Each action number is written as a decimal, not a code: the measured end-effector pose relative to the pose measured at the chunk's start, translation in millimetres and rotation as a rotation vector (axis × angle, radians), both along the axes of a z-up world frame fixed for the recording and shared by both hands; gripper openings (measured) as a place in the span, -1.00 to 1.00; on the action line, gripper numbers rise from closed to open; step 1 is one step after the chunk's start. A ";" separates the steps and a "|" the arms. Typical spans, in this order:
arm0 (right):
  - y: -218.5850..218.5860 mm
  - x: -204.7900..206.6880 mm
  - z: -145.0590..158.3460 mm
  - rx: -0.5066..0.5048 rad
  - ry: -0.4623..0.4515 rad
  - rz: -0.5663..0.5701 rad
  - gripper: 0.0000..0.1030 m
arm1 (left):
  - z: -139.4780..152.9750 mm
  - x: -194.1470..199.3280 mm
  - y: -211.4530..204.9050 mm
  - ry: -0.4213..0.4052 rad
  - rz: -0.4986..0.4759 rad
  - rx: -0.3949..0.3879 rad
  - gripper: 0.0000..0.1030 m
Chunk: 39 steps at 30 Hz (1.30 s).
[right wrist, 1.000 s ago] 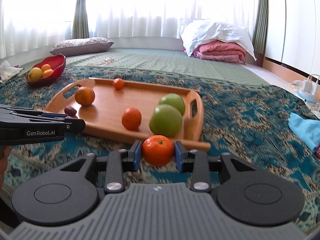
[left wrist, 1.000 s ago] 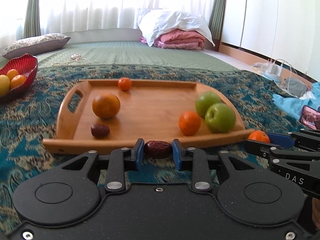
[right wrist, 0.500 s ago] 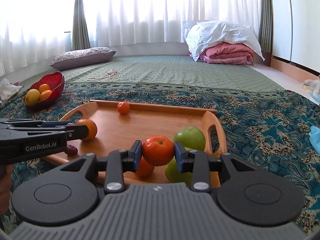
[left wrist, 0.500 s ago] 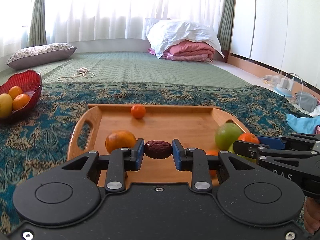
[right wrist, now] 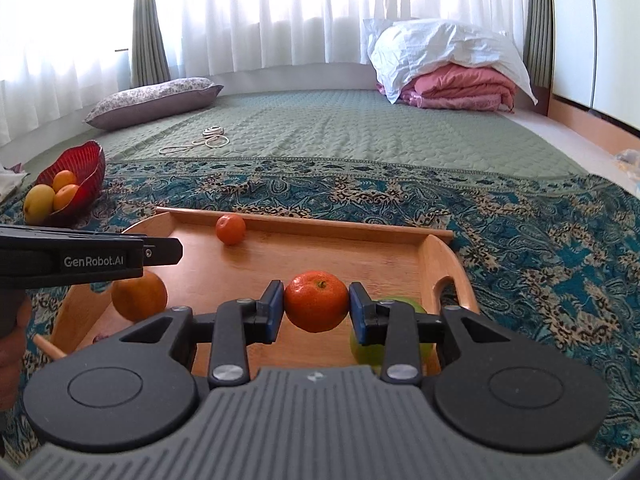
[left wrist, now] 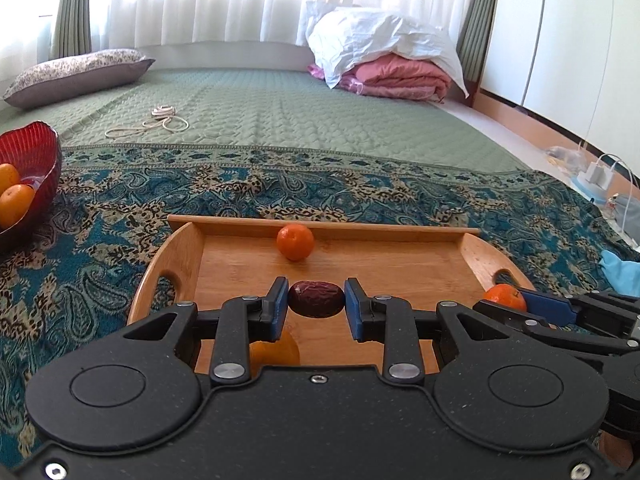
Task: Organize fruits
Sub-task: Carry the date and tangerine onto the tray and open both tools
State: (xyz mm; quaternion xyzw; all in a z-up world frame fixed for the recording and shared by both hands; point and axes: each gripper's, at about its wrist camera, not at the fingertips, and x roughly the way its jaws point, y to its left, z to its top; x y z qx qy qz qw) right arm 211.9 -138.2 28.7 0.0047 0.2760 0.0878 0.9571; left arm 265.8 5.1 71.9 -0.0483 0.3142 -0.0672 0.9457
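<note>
My left gripper (left wrist: 316, 304) is shut on a dark red date (left wrist: 316, 299), held above the wooden tray (left wrist: 400, 264). My right gripper (right wrist: 316, 307) is shut on a small tangerine (right wrist: 316, 302) above the tray's right part (right wrist: 436, 258); it also shows in the left wrist view (left wrist: 505, 298). On the tray lie a small tangerine (left wrist: 295, 241) by the far rim, a large orange (right wrist: 139, 295) at the left, a green apple (right wrist: 366, 346) partly hidden under my right fingers, and a date (right wrist: 100, 337) barely visible.
A red glass bowl (right wrist: 86, 168) with oranges and a yellow fruit stands far left on the patterned blue cloth (right wrist: 540, 240). A coiled cord (left wrist: 160, 120), a pillow (left wrist: 76, 74) and folded bedding (left wrist: 392, 64) lie on the green mat behind. A charger (left wrist: 596, 176) sits at the right.
Both grippers have moved forward over the tray with their fruit still held. The tray's near fruits have slid under the grippers and out of view.
</note>
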 end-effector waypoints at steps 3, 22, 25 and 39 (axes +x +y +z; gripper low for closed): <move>-0.6 13.5 -0.7 0.023 0.026 -0.006 -0.24 | -1.9 26.8 2.5 0.049 -0.010 0.014 -0.45; 0.6 80.4 -8.6 0.068 0.206 -0.047 -0.24 | -17.1 74.6 8.4 0.190 -0.003 0.003 -0.45; 2.8 88.2 -9.5 0.039 0.224 -0.057 -0.24 | -18.9 76.5 9.3 0.196 0.003 0.007 -0.45; 10.3 104.5 -24.1 0.004 0.274 -0.078 -0.23 | -27.7 78.8 12.7 0.209 0.013 0.018 -0.45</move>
